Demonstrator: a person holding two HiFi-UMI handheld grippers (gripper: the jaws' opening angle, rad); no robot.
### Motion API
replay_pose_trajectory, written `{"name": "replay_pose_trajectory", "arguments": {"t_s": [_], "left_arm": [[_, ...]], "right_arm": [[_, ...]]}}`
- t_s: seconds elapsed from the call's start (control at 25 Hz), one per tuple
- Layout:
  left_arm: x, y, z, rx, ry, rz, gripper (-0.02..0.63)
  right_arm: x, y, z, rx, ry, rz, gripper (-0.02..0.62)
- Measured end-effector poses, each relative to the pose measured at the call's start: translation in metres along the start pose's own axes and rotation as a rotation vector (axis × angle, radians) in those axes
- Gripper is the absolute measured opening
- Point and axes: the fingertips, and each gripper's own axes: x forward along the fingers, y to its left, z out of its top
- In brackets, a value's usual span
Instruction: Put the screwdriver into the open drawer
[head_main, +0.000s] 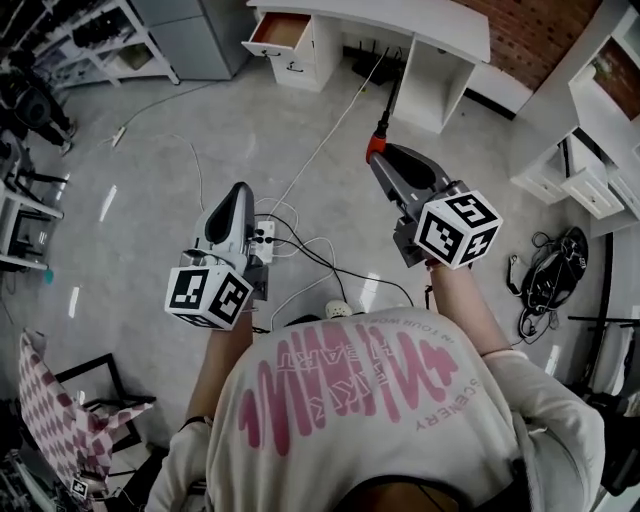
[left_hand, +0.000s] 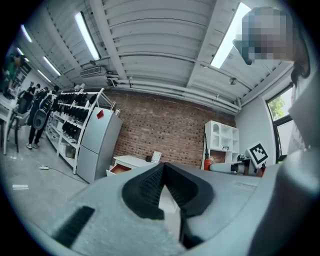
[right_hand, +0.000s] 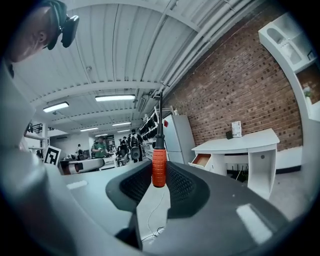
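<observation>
A: Where is the screwdriver (right_hand: 158, 167)?
B: The right gripper (head_main: 380, 160) pinches its orange handle, with the shaft pointing up. The open drawer (head_main: 282, 30) is well apart, across the floor. The left gripper (left_hand: 163, 170) has its jaws pressed together, empty.
A: And the risk?
B: Only the handle's end seems held, I think — a quick swing may tilt it, or it slips out

The left tool (left_hand: 164, 165) has its two black ribbed jaws meeting at the tips, and nothing is between them. Behind it is a brick wall (left_hand: 170, 125). A white desk (left_hand: 135, 160) stands there with one drawer (left_hand: 119, 168) pulled open, beside a tall grey cabinet (left_hand: 97, 145). On the right, the right tool (left_hand: 210, 167) holds a screwdriver (left_hand: 206, 162) upright by its orange handle.
</observation>
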Motion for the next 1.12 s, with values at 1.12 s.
{"name": "replay_pose_trajectory", "arguments": {"t_s": [1.12], "left_arm": [[0.276,0.083,-0.027,-0.037,0.054,-0.078,0.003]], "right_arm": [[0.171,-0.210,0.033,0.045,0.069,-0.031,0.103]]}}
